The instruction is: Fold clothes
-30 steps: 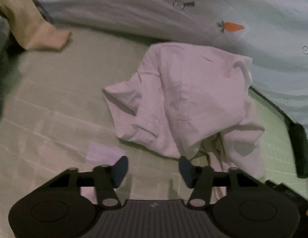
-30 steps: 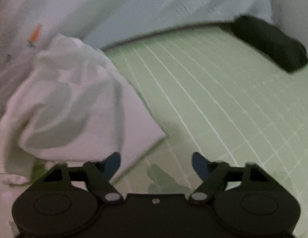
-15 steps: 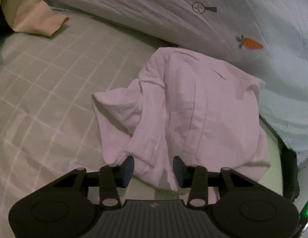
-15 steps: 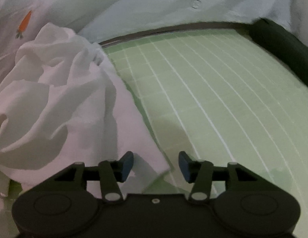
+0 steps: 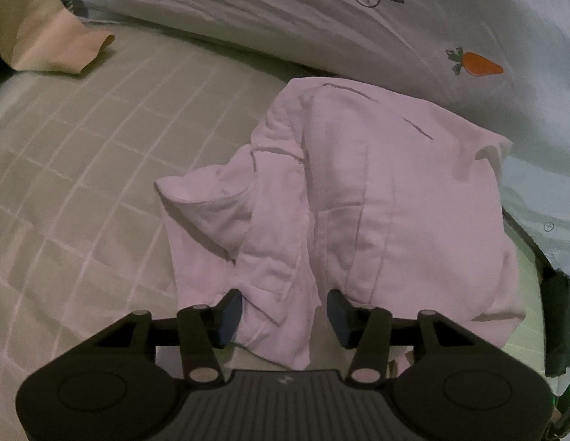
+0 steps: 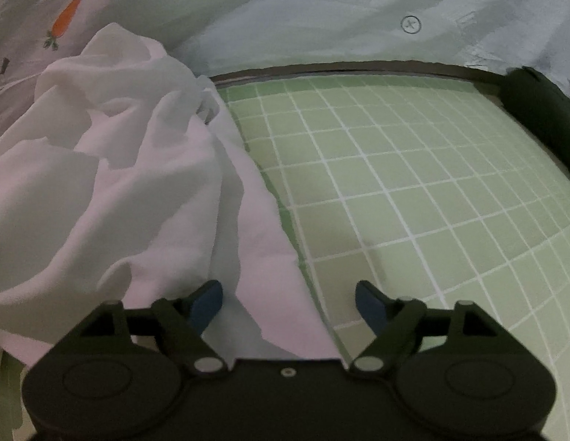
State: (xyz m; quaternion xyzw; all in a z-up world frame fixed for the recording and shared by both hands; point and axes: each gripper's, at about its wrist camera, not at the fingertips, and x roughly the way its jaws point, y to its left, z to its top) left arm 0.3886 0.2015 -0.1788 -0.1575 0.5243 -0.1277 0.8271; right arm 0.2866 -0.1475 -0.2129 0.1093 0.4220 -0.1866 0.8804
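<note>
A crumpled pale pink cotton garment [image 5: 358, 191] lies heaped on the green bed sheet with a white grid pattern [image 6: 413, 183], its far side pressed against the white bedding printed with small orange carrots [image 5: 468, 29]. The left hand-held gripper [image 5: 283, 310] hovers at the garment's near hem with its jaws apart, a flap of cloth lying between the blue fingertips [image 5: 230, 310] but not pinched. The right hand-held gripper [image 6: 288, 303] is spread wide, the garment's loose right edge [image 6: 285, 286] running between its fingers, nothing gripped. To the right of that edge the sheet stretches open as far as a dark rolled bundle [image 6: 542, 110] at the far corner; to the left, open sheet reaches a beige folded cloth [image 5: 53, 47] well away. Against half a second ago, both grippers have opened wider, the right one markedly, and the left has drawn a little closer to the hem.
</note>
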